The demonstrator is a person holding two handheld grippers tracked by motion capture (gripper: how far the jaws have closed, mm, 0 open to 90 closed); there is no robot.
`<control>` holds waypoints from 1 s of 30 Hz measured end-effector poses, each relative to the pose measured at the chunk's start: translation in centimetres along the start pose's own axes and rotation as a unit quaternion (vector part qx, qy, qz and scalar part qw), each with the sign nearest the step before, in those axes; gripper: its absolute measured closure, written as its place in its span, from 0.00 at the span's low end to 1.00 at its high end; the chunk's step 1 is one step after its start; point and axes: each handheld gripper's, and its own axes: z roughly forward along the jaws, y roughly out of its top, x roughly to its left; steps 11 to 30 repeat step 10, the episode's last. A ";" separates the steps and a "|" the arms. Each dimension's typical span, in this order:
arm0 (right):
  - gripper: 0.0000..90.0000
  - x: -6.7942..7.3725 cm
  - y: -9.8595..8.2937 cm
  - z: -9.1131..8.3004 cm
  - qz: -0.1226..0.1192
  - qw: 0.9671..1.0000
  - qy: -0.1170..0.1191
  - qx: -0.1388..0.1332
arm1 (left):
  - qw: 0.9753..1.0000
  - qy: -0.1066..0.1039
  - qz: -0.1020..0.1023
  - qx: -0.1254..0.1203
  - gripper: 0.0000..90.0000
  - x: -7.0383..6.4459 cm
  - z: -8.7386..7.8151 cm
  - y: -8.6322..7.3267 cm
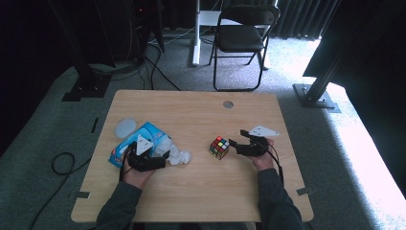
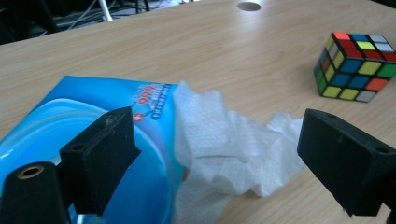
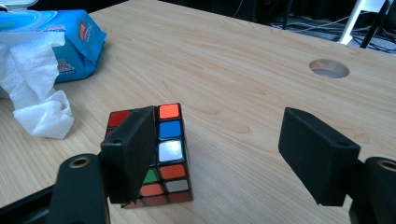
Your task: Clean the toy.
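Observation:
A blue pack of wet wipes [image 1: 136, 142] [image 2: 100, 126] [image 3: 70, 44] lies at the table's left, with a crumpled white wipe [image 1: 178, 155] [image 2: 229, 149] [image 3: 35, 84] pulled out of it to the right. My left gripper [image 1: 160, 160] [image 2: 215, 154] is open, its jaws standing either side of the wipe without closing on it. A scrambled Rubik's cube [image 1: 219, 147] [image 2: 357, 65] [image 3: 161, 151] sits at the table's middle. My right gripper [image 1: 234, 143] [image 3: 219, 154] is open just right of the cube, its left jaw in front of the cube's face.
A round translucent lid [image 1: 125, 128] lies left of the wipes pack. The wooden table [image 1: 201, 191] has a cable hole [image 1: 228, 104] [image 3: 329, 68] near its far edge. A black folding chair [image 1: 242, 38] stands on the carpet beyond the table.

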 end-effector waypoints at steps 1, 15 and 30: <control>0.30 0.0 0.0 0.0 0.000 1.000 0.000 0.000 | 1.000 -0.002 -0.005 -0.002 0.14 0.2 -0.1 0.0; 0.30 -0.3 -0.1 -0.2 0.002 1.000 -0.004 0.000 | 1.000 0.005 -0.012 -0.015 0.15 0.8 -0.6 0.0; 0.30 -0.3 -0.1 -0.2 0.002 1.000 -0.004 0.000 | 1.000 0.005 -0.012 -0.015 0.15 0.8 -0.6 0.0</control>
